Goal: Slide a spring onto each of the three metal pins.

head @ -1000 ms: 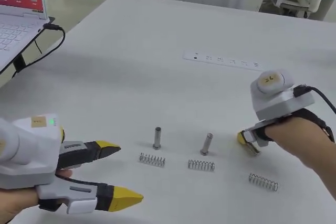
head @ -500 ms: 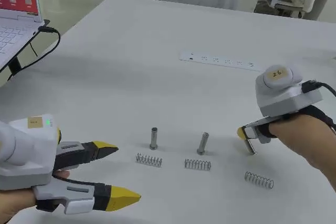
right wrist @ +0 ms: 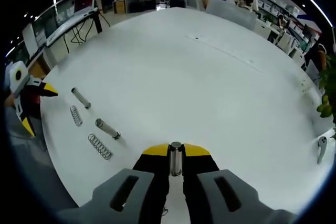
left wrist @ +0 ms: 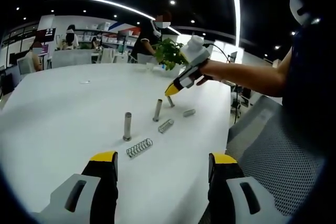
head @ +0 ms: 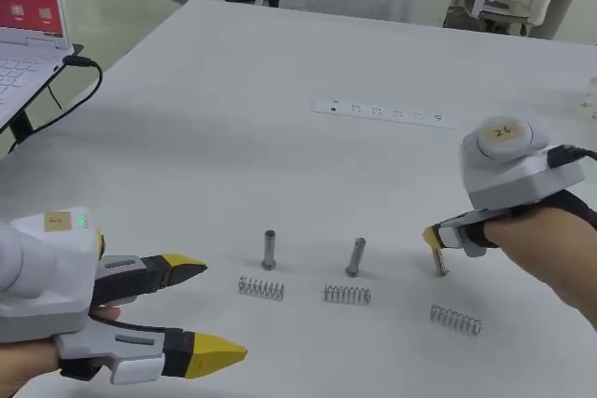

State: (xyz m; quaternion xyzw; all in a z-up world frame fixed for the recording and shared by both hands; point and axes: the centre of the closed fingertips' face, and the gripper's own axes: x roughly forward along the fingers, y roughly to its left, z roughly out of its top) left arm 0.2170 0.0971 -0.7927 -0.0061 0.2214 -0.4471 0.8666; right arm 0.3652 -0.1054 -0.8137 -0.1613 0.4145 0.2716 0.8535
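While the right gripper (head: 435, 238) pinches the third pin (right wrist: 175, 158) between its narrowed yellow tips, much of that pin is covered by the jaws in the right gripper view, where little more than its rounded end shows. From the head view its lower end pokes out below the tips toward the white table (head: 280, 137), but whether it touches the surface is hard to tell. The person's hand wraps the back of this gripper and hides its body. The left gripper (head: 209, 310) hangs low at the near left with its jaws spread wide and nothing between them; its rear is cut off by the picture's edge. Two other pins stand upright and free: the left pin (head: 269, 250) and the middle pin (head: 355, 256), well apart from each other. Just in front of each lies a spring on its side, the left spring (head: 260, 288) and the middle spring (head: 347, 295), neither on a pin. The right spring (head: 455, 320) lies near the held pin, apart from it. Farther back rests a white power strip (head: 384, 112), its sockets too small to make out. At the far left a laptop (head: 28, 6) is cropped by the frame, a black cable (head: 65, 100) trailing from it.
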